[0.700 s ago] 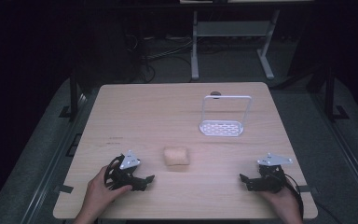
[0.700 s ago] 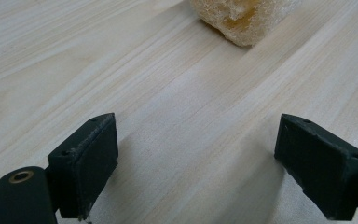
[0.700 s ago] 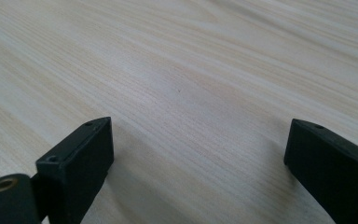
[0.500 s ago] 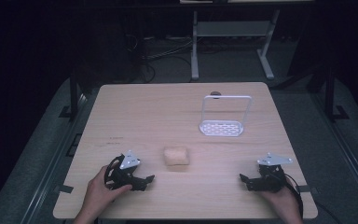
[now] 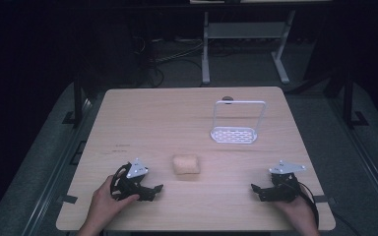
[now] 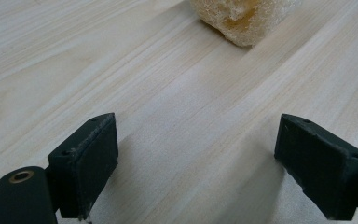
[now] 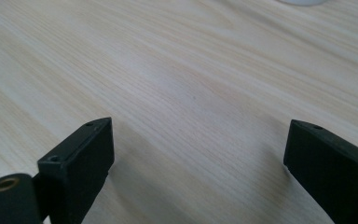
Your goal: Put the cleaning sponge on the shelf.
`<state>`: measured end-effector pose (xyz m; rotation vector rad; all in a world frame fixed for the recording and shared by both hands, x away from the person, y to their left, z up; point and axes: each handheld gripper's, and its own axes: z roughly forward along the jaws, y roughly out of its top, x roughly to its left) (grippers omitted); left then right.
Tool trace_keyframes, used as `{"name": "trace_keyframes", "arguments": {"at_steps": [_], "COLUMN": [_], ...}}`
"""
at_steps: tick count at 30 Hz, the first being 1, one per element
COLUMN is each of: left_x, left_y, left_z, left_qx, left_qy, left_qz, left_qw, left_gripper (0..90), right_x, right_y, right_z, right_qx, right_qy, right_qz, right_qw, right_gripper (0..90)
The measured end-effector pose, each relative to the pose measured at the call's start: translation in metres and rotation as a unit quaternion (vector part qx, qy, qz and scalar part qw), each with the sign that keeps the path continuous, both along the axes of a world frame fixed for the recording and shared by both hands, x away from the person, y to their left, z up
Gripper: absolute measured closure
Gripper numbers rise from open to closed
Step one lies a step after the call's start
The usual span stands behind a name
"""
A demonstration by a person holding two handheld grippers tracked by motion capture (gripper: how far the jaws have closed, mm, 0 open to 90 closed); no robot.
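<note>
Sponge [image 5: 186, 164] sits lower centre of the high view, long axis left-right, much nearer the left gripper [image 5: 150, 189]. Right gripper [image 5: 257, 191] is well apart. Both jaws spread, holding nothing.

My left gripper [image 5: 153, 189] creeps slightly toward the sponge [image 5: 186, 164]; I see nothing else shift on the desk [image 5: 177, 123].

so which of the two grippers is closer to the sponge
The left gripper: the sponge lies just ahead of its open fingers and shows in its own view. The right gripper sits apart near the table's right edge.
</note>
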<state>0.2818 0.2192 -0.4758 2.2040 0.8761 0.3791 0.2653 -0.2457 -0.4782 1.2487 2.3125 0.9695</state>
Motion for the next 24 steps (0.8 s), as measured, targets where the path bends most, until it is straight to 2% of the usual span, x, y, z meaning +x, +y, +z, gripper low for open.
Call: {"name": "trace_keyframes", "arguments": {"at_steps": [14,24], "left_x": [0.0,0.0], "left_y": [0.0,0.0], "left_z": [0.0,0.0], "left_qx": [-0.001,0.0], "left_qy": [0.001,0.001], "left_qz": [0.001,0.0], "left_qw": [1.0,1.0], "left_gripper": [12.8,12.8], "right_x": [0.008,0.015], "right_y": [0.008,0.016], "right_z": [0.017,0.024], "right_qx": [0.015,0.011], "right_qy": [-0.006,-0.009], "right_qz": [0.029,0.046], "right_qw": [0.9994,0.9988], "right_gripper": [8.4,8.4]}}
